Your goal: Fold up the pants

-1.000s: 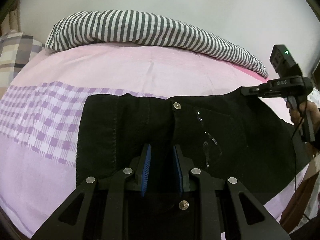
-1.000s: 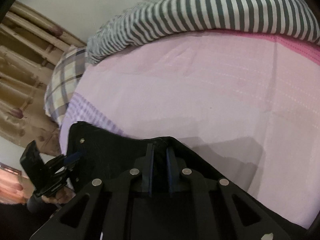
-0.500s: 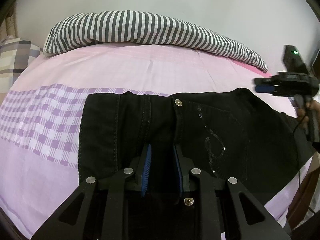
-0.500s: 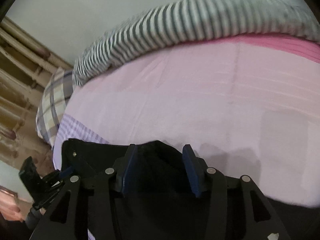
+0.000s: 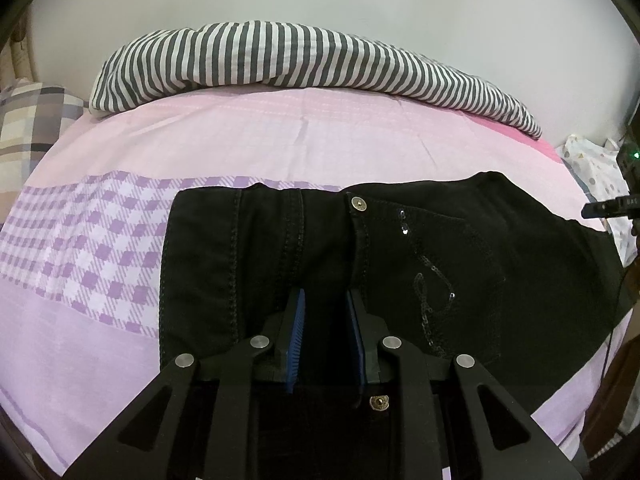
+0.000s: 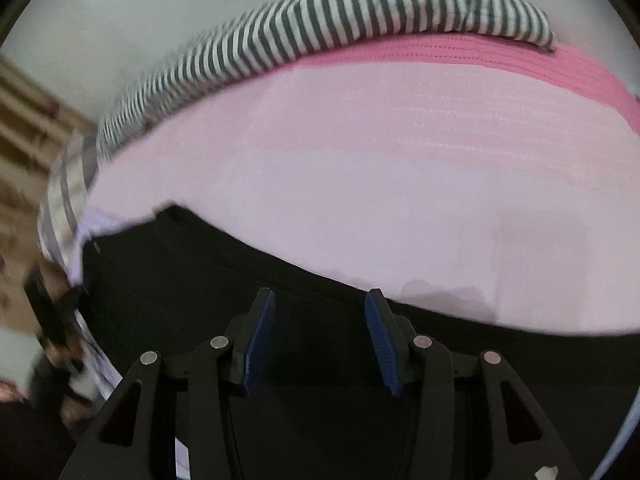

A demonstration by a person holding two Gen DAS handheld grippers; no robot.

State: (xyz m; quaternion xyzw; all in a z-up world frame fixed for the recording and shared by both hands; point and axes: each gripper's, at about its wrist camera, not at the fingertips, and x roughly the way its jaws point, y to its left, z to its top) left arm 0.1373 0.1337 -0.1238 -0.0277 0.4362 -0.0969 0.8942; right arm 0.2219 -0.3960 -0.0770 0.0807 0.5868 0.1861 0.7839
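The black pants (image 5: 400, 264) lie on a pink bed (image 5: 280, 140), waist end toward the left of the left wrist view, over a band of purple check in the sheet. 2 metal buttons show: 1 at the waistband (image 5: 357, 203), 1 lower down (image 5: 378, 402) just behind the right finger of the left gripper (image 5: 324, 304). A sequin curl decorates the pocket (image 5: 432, 280).

The left gripper points down at the waist area, its 2 blue pads (image 5: 298, 336) set narrowly apart with dark cloth between them; whether they actually pinch a fold of the pants I cannot tell, since black cloth fills the gap and the background alike.

The right gripper (image 6: 320, 312) hangs over the pants (image 6: 280, 300) near their far edge, its blue pads (image 6: 382, 344) standing well apart with nothing pressed between them, so it is released. This view is smeared at its left side. In the left wrist view only a piece of the right gripper (image 5: 616, 204) shows at the right border, beside the leg end of the pants.

A striped quilt (image 5: 300, 68) lies along the wall at the far side of the bed, and a plaid pillow (image 5: 28, 120) sits at the far left.
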